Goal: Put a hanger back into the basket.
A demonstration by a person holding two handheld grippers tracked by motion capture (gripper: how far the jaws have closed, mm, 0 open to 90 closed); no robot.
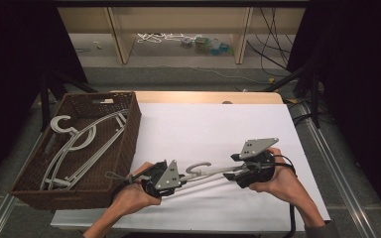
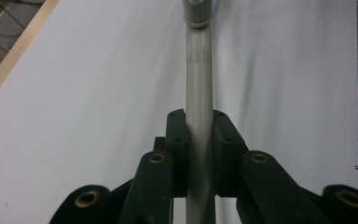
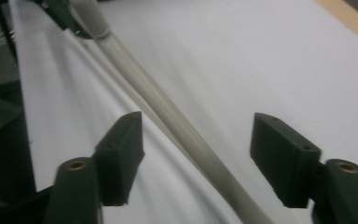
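White smooth tabletop (image 1: 203, 124) carries a curved grey plastic hanger (image 1: 206, 171), clamped by the left hand-held gripper (image 1: 171, 179), right hand-held gripper (image 1: 235, 173) wide.

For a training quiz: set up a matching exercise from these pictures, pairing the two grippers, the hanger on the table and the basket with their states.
Things:
1. left gripper
2. right gripper
3. hanger on the table
4. brown basket

States:
A. holds more pale hangers
B. jaws apart, bar passing between them untouched
C. clamped on the hanger's bar
D. spans between both grippers over the white sheet

Pairs: 1-C, 2-B, 3-D, 4-A
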